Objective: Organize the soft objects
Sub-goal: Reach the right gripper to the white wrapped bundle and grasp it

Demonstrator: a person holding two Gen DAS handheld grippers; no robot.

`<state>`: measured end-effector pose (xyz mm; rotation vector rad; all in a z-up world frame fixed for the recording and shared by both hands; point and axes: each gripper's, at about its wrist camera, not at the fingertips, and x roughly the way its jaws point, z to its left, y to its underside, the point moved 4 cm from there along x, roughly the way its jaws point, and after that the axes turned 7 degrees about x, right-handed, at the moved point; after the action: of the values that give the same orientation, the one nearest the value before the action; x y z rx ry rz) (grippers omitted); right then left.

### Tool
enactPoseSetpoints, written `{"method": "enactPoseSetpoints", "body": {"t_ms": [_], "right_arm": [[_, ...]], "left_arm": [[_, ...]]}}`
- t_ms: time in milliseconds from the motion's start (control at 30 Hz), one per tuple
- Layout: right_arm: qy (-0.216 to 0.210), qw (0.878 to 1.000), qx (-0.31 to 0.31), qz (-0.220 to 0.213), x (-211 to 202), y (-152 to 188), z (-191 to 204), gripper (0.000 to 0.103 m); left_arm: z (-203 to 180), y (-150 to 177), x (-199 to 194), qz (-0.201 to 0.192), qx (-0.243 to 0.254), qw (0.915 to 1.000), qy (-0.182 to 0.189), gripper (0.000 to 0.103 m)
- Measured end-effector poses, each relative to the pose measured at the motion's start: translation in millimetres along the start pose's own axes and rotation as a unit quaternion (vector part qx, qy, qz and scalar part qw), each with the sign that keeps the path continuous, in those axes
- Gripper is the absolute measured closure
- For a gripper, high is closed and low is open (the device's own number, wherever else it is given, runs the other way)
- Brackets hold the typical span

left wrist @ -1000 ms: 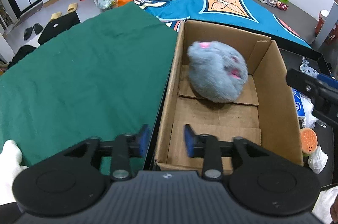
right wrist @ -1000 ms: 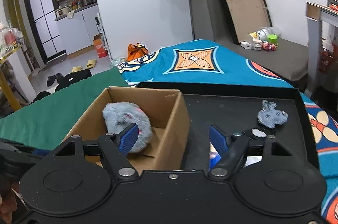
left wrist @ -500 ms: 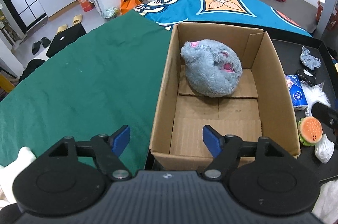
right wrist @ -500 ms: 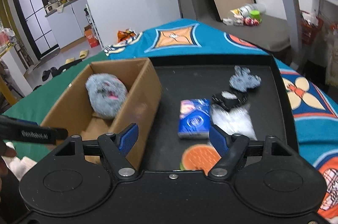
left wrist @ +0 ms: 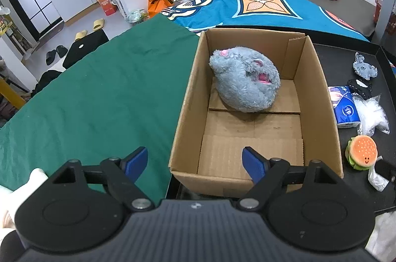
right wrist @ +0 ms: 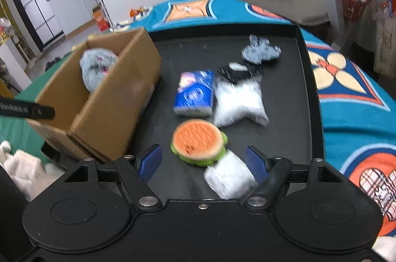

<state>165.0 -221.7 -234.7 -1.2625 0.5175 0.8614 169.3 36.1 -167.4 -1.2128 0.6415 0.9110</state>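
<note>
A grey plush (left wrist: 246, 82) lies at the far end of the open cardboard box (left wrist: 188, 101); both show in the right wrist view, plush (right wrist: 97, 66) and box (right wrist: 111, 113). My left gripper (left wrist: 195, 163) is open and empty above the box's near edge. My right gripper (right wrist: 204, 160) is open and empty, just above a burger plush (right wrist: 198, 142) on the black tray (right wrist: 310, 98). The burger also shows in the left wrist view (left wrist: 362, 152). A small grey plush (right wrist: 261, 53) lies at the tray's far end.
On the tray lie a blue tissue pack (right wrist: 195, 93), a black soft item (right wrist: 232, 71), a clear plastic bag (right wrist: 238, 103) and a white wrapped item (right wrist: 230, 178). A green cloth (left wrist: 99, 88) covers the table left of the box. A white cloth (right wrist: 22, 168) lies near left.
My left gripper opened wide and drew back from the box, leaving the grey plush inside. My right gripper swung right and down over the tray toward the burger plush.
</note>
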Motion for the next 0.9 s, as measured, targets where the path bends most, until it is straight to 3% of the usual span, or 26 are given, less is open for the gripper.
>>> {"method": "enactPoseSetpoints", "body": {"t_ms": [467, 567, 600, 900], "right_arm": [[0.024, 0.997, -0.022, 0.063, 25, 16, -36, 0.03], [0.029, 0.997, -0.023, 0.064, 29, 17, -41, 0.044], [0.033, 0.997, -0.027, 0.06, 28, 16, -43, 0.058], [0.018, 1.0, 0.015, 0.018, 7, -3, -58, 0.059]], "left_arm": [[-9, -5, -1, 0.006, 0.004, 0.9997, -0.022, 0.02], [-11, -6, -2, 0.006, 0.008, 0.9996, -0.025, 0.02], [-12, -6, -2, 0.006, 0.01, 0.9996, -0.026, 0.02], [-14, -9, -3, 0.005, 0.018, 0.9992, -0.034, 0.02]]}}
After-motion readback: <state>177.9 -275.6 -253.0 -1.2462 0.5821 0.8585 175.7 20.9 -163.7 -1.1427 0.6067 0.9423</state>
